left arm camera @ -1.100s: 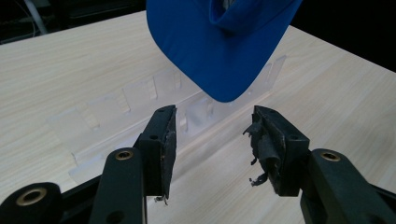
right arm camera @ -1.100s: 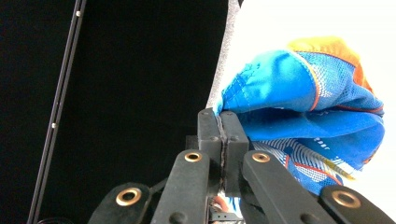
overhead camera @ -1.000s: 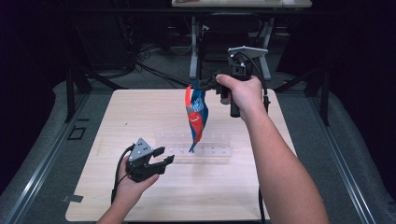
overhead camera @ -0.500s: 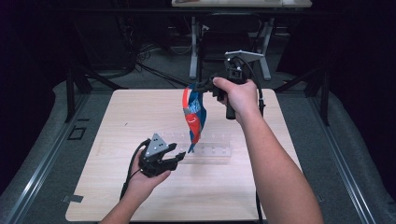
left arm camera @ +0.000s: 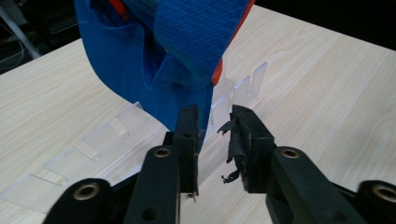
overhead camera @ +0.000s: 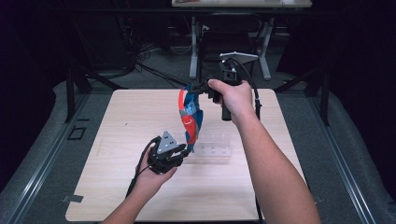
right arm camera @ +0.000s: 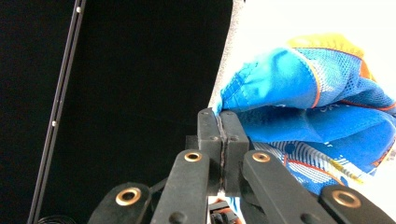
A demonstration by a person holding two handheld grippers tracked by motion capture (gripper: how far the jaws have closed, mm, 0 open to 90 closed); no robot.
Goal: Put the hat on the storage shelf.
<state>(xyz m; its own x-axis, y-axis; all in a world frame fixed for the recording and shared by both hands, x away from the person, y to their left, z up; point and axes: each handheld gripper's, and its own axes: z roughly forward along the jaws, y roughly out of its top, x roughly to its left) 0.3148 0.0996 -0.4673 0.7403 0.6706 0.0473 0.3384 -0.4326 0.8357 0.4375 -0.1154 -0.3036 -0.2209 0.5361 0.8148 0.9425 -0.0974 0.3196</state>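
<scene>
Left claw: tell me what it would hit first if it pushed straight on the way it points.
The left claw would first meet the cloth's hanging lower tip, already between its jaws. Behind that stands the clear rack, though how far back is hard to judge.

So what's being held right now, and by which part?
The right hand-held gripper is shut on the blue cloth's top edge. The left hand-held gripper has just been closing around its bottom tip, not yet pinching.
</scene>
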